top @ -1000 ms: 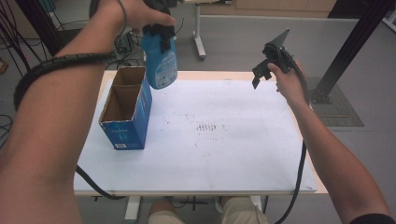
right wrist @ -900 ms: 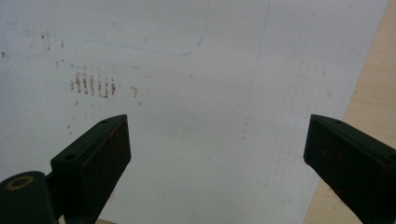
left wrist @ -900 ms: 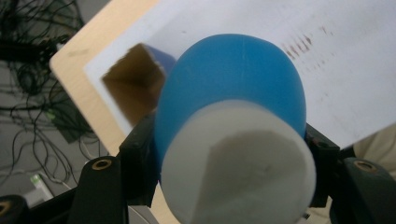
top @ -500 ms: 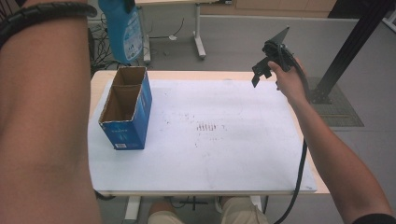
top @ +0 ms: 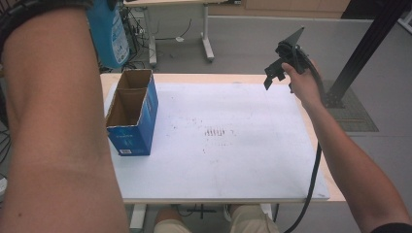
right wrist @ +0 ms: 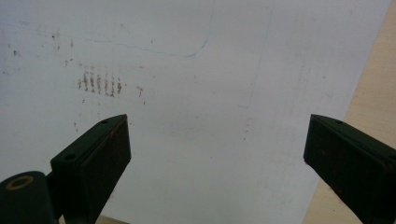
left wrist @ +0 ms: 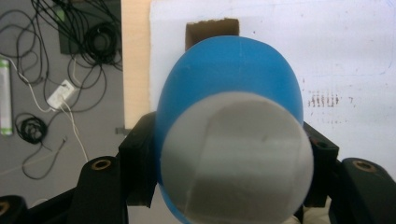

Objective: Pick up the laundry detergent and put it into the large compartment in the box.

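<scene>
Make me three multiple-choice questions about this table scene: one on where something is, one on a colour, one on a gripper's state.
1. Where does the open cardboard box stand?
A. left part of the table
B. right edge
C. on the floor

2. What colour is the bottle in the left gripper?
A. red
B. blue
C. green

3. How are the right gripper's jaws?
A. shut on a bottle
B. shut on a box
C. open, nothing between them

Answers: A, it sits by the table's left side; B, blue body with a white cap; C, white table shows between the jaws.

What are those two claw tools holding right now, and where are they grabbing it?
The left gripper clamps a blue bottle by its sides near the white end. The right gripper stands open over the table, holding nothing.
</scene>
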Demonstrator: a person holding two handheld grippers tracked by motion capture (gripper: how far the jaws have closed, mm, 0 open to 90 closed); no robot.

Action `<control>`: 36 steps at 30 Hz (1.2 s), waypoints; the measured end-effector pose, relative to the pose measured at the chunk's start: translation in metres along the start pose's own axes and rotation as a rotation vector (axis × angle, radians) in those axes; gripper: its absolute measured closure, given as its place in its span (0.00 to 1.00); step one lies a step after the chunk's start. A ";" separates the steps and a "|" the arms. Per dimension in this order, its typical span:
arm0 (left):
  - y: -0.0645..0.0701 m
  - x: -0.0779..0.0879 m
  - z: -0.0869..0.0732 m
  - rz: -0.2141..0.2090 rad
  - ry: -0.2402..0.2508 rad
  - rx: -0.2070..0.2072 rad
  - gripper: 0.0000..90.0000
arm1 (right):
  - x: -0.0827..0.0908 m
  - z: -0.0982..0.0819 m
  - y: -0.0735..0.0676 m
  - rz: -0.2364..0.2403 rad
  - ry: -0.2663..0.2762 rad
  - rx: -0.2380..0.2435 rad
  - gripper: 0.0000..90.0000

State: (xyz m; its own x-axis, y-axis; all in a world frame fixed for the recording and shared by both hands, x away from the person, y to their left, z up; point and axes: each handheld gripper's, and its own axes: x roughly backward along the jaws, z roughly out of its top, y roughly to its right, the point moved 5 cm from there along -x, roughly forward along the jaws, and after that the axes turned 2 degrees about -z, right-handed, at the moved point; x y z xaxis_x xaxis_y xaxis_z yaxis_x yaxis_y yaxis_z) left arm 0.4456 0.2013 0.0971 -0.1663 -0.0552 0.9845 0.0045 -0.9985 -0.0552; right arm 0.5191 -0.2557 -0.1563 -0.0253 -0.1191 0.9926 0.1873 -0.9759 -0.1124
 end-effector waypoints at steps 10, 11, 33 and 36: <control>-0.006 -0.016 0.000 -0.014 -0.013 0.010 0.42 | -0.001 0.000 -0.005 0.001 0.001 0.013 0.08; -0.008 -0.021 0.000 -0.018 -0.013 0.013 0.42 | -0.001 0.000 -0.005 0.001 -0.001 0.011 0.08; -0.023 -0.087 -0.003 -0.043 -0.071 0.047 0.42 | -0.007 -0.001 -0.003 0.000 -0.006 0.007 0.08; -0.026 -0.100 -0.005 -0.052 -0.077 0.052 0.42 | -0.009 -0.001 -0.004 0.000 -0.009 0.008 0.08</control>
State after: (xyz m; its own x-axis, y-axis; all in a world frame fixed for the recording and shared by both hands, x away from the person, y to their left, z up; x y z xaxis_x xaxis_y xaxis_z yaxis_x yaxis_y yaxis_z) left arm 0.4573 0.2327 -0.0008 -0.0910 -0.0017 0.9958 0.0496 -0.9988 0.0028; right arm 0.5179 -0.2512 -0.1647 -0.0167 -0.1170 0.9930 0.1951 -0.9744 -0.1115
